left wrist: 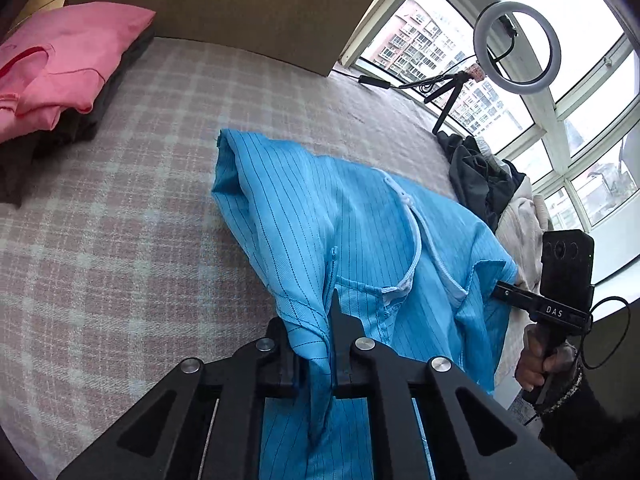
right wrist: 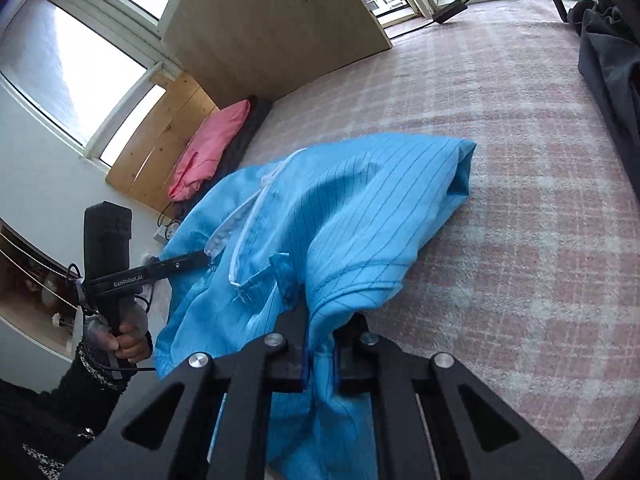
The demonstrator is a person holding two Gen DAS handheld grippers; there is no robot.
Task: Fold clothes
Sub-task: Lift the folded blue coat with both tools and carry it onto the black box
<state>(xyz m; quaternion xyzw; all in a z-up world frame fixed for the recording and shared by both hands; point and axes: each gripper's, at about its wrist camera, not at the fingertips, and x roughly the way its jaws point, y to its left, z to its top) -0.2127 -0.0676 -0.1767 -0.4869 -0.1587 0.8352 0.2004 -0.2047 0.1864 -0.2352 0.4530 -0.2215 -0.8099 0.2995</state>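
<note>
A light blue pinstriped garment with a white zipper (left wrist: 320, 216) is held up off a bed covered in pink-and-white plaid bedding (left wrist: 120, 220); its lower part trails onto the bedding near the bed's middle. The left hand-held gripper (left wrist: 320, 344) is pressed together on a fold of the blue cloth at one upper edge. The right hand-held gripper (right wrist: 320, 344) is likewise clamped on the cloth at the other upper edge. A folded pink garment (left wrist: 60, 64) is stacked on dark clothes at the far corner of the bed. A heap of dark and beige clothes (left wrist: 492, 196) is piled along the window-side edge.
</note>
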